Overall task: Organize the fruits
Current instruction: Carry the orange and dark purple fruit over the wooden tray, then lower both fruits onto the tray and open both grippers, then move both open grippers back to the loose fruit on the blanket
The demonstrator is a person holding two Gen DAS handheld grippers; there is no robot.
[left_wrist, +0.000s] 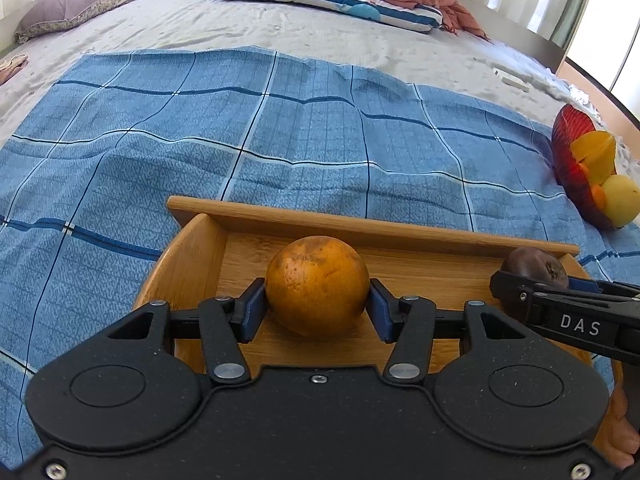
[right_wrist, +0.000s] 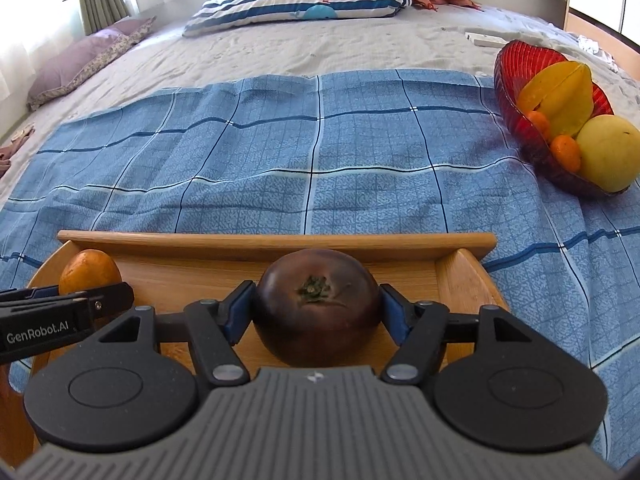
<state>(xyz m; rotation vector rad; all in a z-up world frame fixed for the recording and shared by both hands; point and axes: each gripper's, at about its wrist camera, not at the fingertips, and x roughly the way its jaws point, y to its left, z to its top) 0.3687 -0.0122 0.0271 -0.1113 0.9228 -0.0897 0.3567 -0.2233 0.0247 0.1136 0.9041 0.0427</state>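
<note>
My left gripper (left_wrist: 317, 306) is shut on an orange (left_wrist: 317, 285) over the left part of a wooden tray (left_wrist: 320, 218). My right gripper (right_wrist: 316, 312) is shut on a dark purple-brown round fruit (right_wrist: 316, 306) with a green calyx, over the right part of the same tray (right_wrist: 276, 240). The right gripper (left_wrist: 532, 280) with the dark fruit (left_wrist: 534, 266) shows at the right of the left wrist view. The left gripper and the orange (right_wrist: 90, 270) show at the left of the right wrist view. I cannot tell whether the fruits rest on the tray floor.
A red glass bowl (right_wrist: 520, 80) at the right holds a starfruit (right_wrist: 560, 98), a yellow-green apple (right_wrist: 610, 152) and small oranges (right_wrist: 566, 152); the bowl also shows in the left wrist view (left_wrist: 566, 148). A blue checked cloth (right_wrist: 320, 160) covers the bed. Pillows (right_wrist: 296, 4) lie at the far end.
</note>
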